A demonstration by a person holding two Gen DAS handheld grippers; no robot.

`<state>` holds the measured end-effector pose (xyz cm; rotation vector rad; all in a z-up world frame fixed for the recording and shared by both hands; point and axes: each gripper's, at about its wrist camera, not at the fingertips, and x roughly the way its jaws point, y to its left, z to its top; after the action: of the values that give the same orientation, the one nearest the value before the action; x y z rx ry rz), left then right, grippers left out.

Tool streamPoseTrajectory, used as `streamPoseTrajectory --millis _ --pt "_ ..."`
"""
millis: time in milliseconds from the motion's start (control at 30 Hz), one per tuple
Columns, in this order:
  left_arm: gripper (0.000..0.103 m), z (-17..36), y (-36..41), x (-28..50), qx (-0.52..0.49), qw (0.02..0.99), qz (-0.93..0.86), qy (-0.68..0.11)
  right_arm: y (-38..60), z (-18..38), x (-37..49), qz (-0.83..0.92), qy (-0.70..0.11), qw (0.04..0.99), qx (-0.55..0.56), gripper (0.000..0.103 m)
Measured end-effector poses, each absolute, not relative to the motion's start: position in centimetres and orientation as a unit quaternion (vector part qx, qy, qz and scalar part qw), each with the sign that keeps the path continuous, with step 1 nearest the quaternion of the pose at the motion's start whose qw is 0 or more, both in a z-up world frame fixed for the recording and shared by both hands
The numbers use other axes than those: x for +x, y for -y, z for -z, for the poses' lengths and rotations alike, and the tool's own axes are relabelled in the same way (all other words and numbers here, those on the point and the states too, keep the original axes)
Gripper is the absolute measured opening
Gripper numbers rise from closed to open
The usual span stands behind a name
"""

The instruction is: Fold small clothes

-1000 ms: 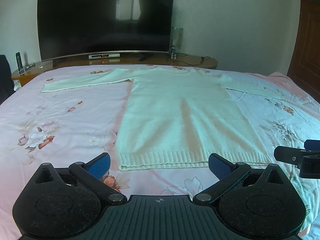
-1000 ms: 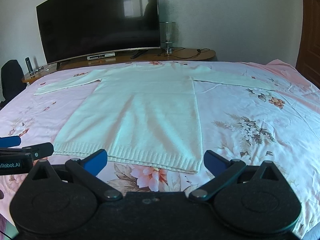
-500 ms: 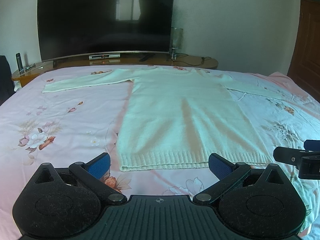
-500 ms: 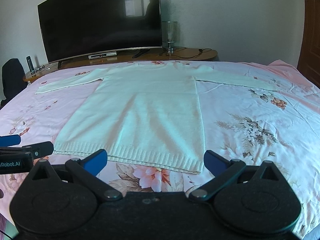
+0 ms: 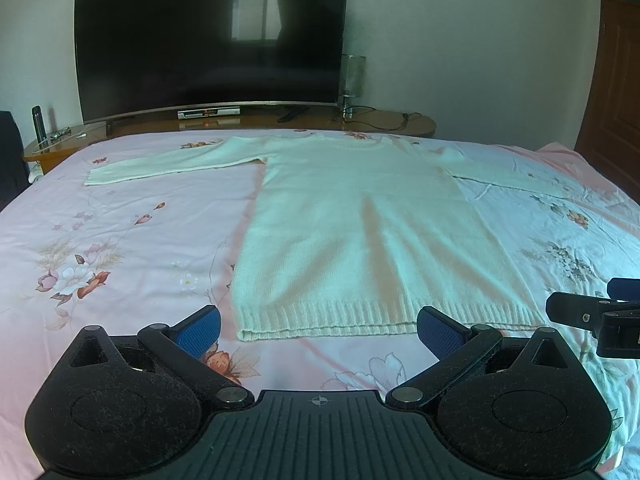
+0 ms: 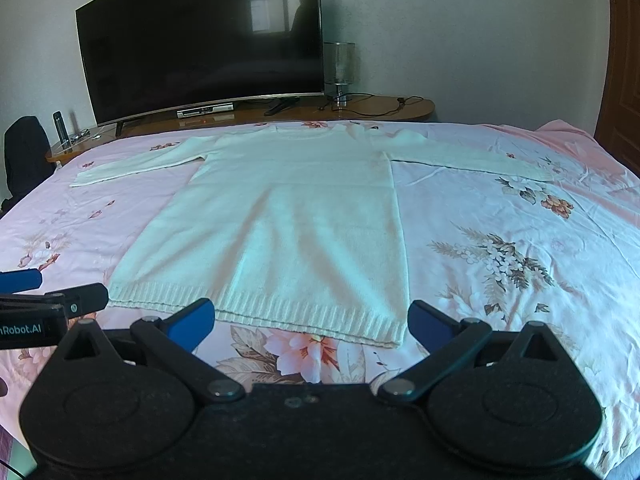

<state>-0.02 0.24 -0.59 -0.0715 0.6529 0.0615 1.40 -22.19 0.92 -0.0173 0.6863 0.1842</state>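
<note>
A cream knitted sweater lies flat on the bed with both sleeves spread out sideways and its ribbed hem nearest me. My left gripper hovers open just before the hem's left part, nothing between its blue pads. My right gripper is also open, over the hem's right corner. Each gripper shows at the edge of the other's view: the right one and the left one.
The bed has a pink floral sheet. Behind it stands a low wooden cabinet with a large dark TV, a set-top box, a glass lamp and cables. A brown door is at right.
Both grippers have crept slightly forward toward the hem. The sweater has not moved and both stay open.
</note>
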Motion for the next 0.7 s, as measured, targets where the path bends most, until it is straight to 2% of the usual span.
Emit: streamPoseTrajectory --millis 200,367,500,700 --pt "0.103 0.6 -0.1 0.0 -0.034 0.946 -0.03 -0.32 22.3 -0.9 1.4 -0.09 -0.335 0.938 -0.008 0.103" --pt "0.103 -0.3 -1.3 0.5 -0.052 0.956 -0.01 -0.288 22.9 -1.1 2.0 -0.091 -0.327 0.941 -0.003 0.103" --pt "0.103 -0.7 -4.0 3.6 -0.109 0.954 -0.005 -0.28 24.9 -1.7 3.9 -0.06 -0.295 0.954 0.008 0.102" --pt "0.103 -0.7 -7.4 9.9 -0.13 0.958 -0.017 -0.254 30.3 -2.8 8.5 -0.001 -0.251 0.967 0.046 0.101"
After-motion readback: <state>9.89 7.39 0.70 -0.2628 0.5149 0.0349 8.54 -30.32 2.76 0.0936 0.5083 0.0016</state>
